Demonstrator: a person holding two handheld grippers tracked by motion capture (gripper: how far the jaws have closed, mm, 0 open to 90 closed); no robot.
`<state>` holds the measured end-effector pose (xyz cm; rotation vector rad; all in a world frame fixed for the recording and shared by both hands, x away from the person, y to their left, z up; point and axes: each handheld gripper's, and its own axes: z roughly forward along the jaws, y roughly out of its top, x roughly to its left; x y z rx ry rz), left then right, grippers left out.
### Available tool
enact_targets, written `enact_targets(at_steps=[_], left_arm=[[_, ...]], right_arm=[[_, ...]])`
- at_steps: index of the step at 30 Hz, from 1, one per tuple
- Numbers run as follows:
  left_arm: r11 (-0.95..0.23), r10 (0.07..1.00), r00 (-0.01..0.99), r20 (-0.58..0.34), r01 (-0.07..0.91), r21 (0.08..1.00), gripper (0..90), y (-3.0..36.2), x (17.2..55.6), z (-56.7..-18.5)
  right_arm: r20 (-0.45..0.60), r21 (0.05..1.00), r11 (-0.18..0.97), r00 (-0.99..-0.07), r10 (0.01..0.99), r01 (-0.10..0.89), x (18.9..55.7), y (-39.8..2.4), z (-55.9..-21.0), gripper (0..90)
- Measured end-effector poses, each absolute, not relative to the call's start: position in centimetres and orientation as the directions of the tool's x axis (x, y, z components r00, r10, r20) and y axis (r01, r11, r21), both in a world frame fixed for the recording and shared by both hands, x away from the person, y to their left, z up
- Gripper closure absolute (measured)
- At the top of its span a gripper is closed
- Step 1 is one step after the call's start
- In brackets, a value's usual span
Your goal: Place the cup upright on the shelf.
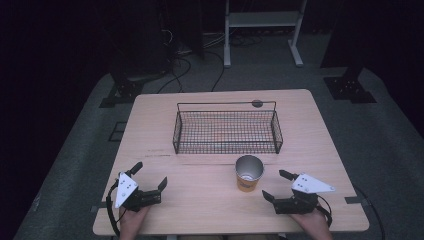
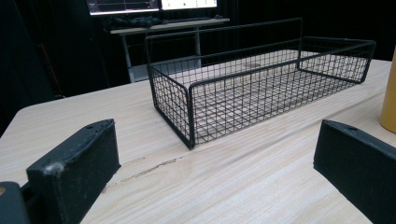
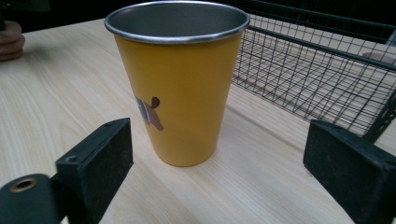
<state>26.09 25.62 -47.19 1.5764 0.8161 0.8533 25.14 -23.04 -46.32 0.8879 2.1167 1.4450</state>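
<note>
The right gripper (image 1: 276, 185), jaws spread wide, faces the upright cup (image 3: 176, 79), likely light, stiff, slippery metal, best gripped mid-wall.

Left black two-jaw tool (image 1: 149, 176): jaws spread wide, hand-held. Right black two-jaw tool (image 1: 275, 184): likewise spread, apparently resting low.

Dark lab: monitors (image 2: 152, 5), cables (image 1: 200, 60)
</note>
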Motion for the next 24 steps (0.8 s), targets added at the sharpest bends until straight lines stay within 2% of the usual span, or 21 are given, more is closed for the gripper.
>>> enact_targets(at_steps=[3, 16, 24], left_arm=[[-0.151, 0.858, 0.503, 0.100, 0.062, 0.987, 0.0, 25.6, 26.1, -47.2], [-0.150, 0.858, 0.503, 0.100, 0.060, 0.987, 0.0, 25.6, 26.1, -47.2], [-0.151, 0.858, 0.504, 0.101, 0.060, 0.987, 0.0, 25.6, 26.1, -47.2]], right_arm=[[0.002, 0.929, 0.259, -0.704, 0.710, 0.264, 25.3, -22.6, -46.2, 1.9], [0.004, 0.920, 0.289, -0.742, 0.670, 0.266, 26.4, -20.0, -45.8, 0.0], [0.018, 0.921, 0.274, -0.735, 0.678, 0.275, 27.0, -19.1, -45.9, 0.0]])
